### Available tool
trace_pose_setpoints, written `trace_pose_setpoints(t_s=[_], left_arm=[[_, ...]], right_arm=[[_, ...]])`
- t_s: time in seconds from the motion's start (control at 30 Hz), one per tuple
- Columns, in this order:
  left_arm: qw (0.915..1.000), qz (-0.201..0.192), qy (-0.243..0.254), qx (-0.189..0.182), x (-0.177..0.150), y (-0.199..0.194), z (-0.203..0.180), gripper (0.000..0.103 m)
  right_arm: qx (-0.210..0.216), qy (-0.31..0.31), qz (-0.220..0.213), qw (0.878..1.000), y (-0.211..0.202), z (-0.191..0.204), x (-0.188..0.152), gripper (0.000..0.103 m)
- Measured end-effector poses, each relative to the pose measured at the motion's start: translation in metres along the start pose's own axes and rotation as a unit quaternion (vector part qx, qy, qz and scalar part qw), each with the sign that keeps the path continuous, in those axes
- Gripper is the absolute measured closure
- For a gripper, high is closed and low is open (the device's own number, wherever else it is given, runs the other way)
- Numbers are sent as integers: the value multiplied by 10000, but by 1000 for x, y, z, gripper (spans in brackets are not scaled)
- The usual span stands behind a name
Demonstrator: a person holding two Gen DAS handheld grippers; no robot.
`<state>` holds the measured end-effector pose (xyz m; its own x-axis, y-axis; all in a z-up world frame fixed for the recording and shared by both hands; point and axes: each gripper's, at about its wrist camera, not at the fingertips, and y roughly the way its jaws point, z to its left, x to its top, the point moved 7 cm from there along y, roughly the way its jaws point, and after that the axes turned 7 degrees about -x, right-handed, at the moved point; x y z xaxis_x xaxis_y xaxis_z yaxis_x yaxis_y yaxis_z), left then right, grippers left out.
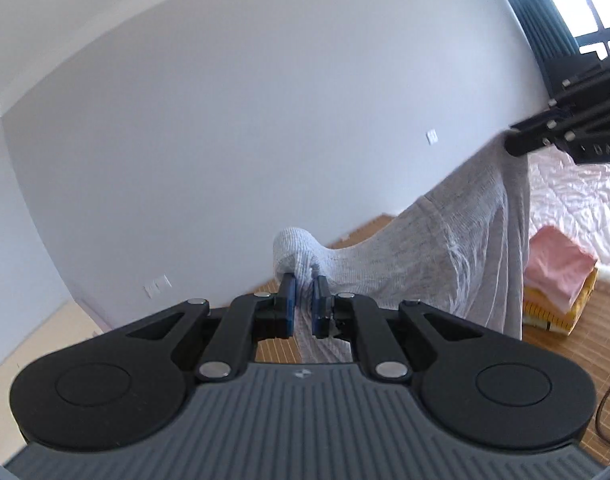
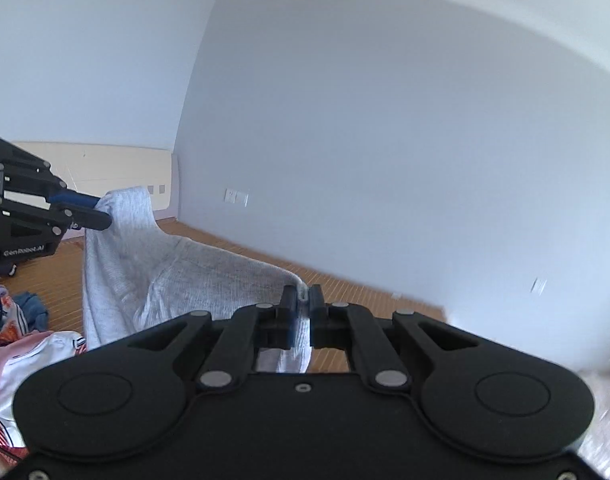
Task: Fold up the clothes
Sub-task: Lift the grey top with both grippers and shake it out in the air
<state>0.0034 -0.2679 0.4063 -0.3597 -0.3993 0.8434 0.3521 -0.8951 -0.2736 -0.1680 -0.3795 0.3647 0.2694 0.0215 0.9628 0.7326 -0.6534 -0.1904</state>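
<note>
Above a bamboo mat (image 1: 577, 344), a grey knit garment (image 1: 437, 248) hangs stretched between both grippers, clear of the mat. Left gripper (image 1: 304, 296): fingers pinched on one bunched corner. Right gripper (image 2: 302, 300): fingers clamped on the other corner, cloth trailing below. Folded pink and yellow stack (image 1: 557, 276) beside the pink quilt (image 1: 585, 196). Loose clothes pile (image 2: 21, 344) lower left in right view.
</note>
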Motion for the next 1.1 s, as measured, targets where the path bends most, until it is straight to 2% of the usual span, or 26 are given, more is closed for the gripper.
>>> trace_pose_setpoints(t_s=[0.1, 0.2, 0.4, 0.57, 0.73, 0.77, 0.83, 0.97, 1.1], left_arm=[[10000, -42, -60, 22, 15, -22, 6, 93], [9996, 41, -198, -195, 23, -45, 4, 93], [9979, 217, -41, -603, 26, -93, -27, 93], [9947, 404, -128, -935, 40, -95, -36, 93], [9929, 759, -248, -881, 48, -55, -42, 93], [9921, 855, -291, -868, 43, -53, -43, 93], [9888, 1130, -479, -843, 34, -20, -49, 93], [9782, 1810, -744, -691, 0, 52, -56, 93], [9648, 2350, -1085, -459, -29, 119, -70, 93]], right_arm=[[-109, -132, -158, 9997, -22, 3, 32, 96], [-109, -255, -122, 9995, -43, 7, 48, 96], [-243, -324, 163, 9990, -90, 14, 41, 96], [-274, -158, 506, 9982, -101, 10, 37, 96], [-90, -33, 934, 9956, -73, 5, 26, 96], [-38, -68, 1017, 9948, -62, 3, 23, 96], [131, -48, 1307, 9913, -27, -2, 11, 96], [527, 63, 2016, 9780, 54, -7, -24, 96], [806, 85, 2407, 9672, 115, -10, -47, 96]])
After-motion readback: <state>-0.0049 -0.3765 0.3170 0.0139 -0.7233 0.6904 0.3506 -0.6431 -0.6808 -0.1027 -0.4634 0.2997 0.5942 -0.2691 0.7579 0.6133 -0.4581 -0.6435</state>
